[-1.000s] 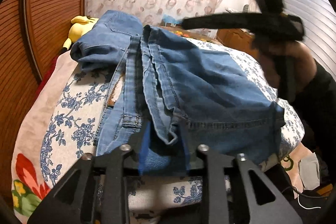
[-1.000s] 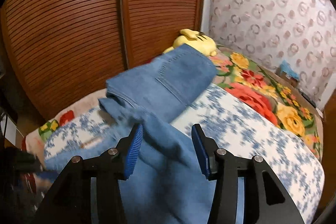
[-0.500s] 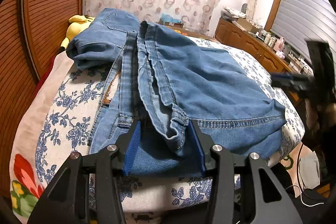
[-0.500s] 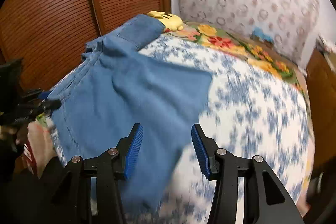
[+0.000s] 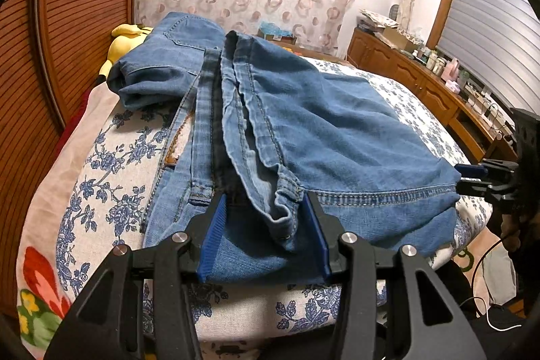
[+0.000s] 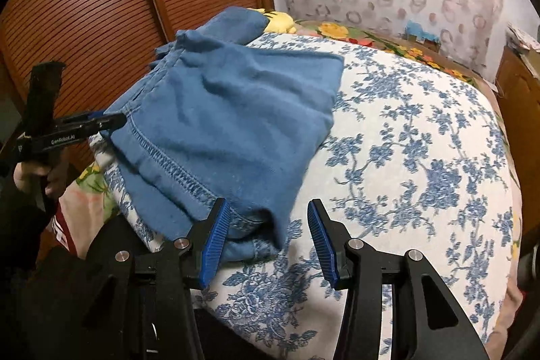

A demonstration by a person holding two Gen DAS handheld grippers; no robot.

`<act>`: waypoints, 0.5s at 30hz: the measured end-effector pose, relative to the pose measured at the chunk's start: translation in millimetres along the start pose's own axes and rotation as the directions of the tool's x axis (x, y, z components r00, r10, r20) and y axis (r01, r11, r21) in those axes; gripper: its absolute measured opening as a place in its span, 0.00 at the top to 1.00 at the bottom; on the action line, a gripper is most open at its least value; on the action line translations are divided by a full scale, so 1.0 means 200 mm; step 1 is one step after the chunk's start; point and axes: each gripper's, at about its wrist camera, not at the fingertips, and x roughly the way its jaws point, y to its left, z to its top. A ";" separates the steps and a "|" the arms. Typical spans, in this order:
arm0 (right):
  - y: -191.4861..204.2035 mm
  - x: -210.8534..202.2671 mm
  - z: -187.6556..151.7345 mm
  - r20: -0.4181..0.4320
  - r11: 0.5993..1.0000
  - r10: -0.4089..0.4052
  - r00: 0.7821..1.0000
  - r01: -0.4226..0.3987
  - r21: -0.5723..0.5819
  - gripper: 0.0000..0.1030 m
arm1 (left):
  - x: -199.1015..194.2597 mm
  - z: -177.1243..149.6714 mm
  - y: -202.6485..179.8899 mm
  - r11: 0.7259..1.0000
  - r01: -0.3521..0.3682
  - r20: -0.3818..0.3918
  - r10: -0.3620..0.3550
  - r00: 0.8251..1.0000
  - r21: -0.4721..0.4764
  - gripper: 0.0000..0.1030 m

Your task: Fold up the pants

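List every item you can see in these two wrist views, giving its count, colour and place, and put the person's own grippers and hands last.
Jeans: one, blue denim, folded on the bed.
Bedspread: one, white with blue flowers, over the bed.
Plush toy: one, yellow, behind the jeans by the wooden doors.
Slatted doors: brown, beside the bed.
Sideboard: one, brown, cluttered, under the window.
Left gripper: black, blue pads, open around the hem.
Right gripper: same, open at the jeans' corner.
Left hand: on its handle.
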 end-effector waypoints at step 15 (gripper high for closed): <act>0.12 -0.07 -0.11 0.007 0.999 0.047 0.999 -0.047 -0.015 0.98 | 0.00 -0.01 0.01 1.000 -0.007 0.003 0.007 1.000 -0.003 0.54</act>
